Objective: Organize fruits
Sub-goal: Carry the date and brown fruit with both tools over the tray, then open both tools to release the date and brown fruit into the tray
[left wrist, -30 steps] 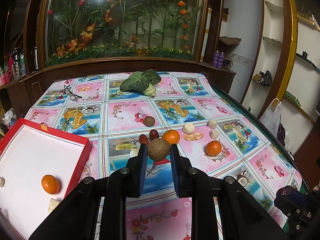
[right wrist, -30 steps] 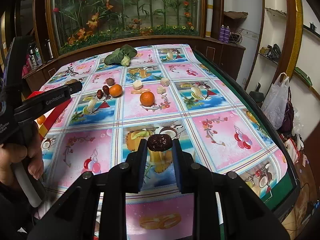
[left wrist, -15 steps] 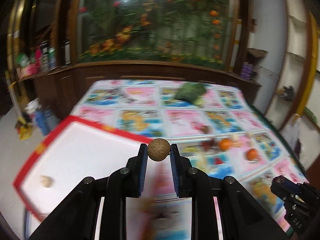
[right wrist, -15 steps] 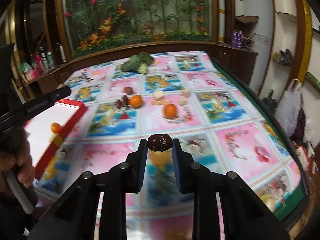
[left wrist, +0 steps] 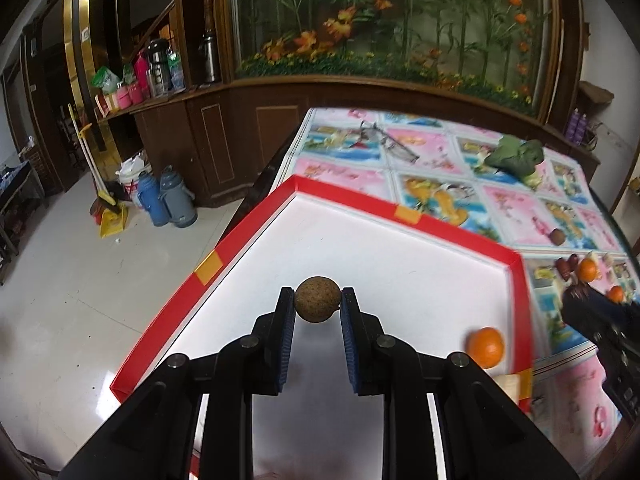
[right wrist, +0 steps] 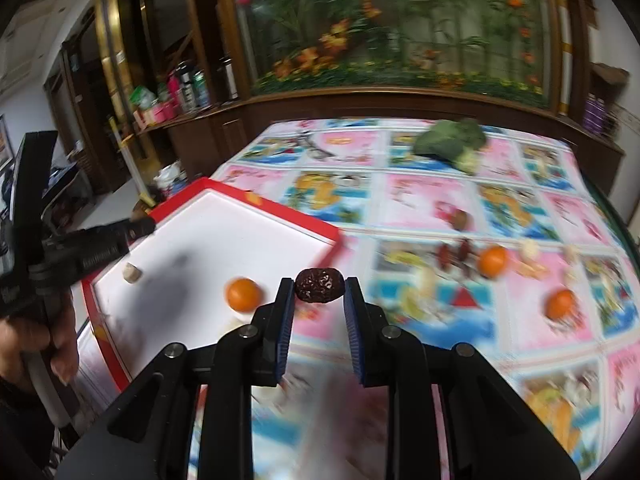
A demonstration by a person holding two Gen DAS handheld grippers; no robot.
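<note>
Home living room: wooden cabinetry [left wrist: 224,136], thermos flasks [left wrist: 168,202], broom [left wrist: 94,172].

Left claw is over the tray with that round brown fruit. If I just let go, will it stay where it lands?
Probably not. The round brown fruit looks nearly spherical, so it would likely roll on the smooth white floor of the red tray. The left claw grips it only at two side points, so easing it low before release seems wiser. The tray's raised rim should stop it.
</note>
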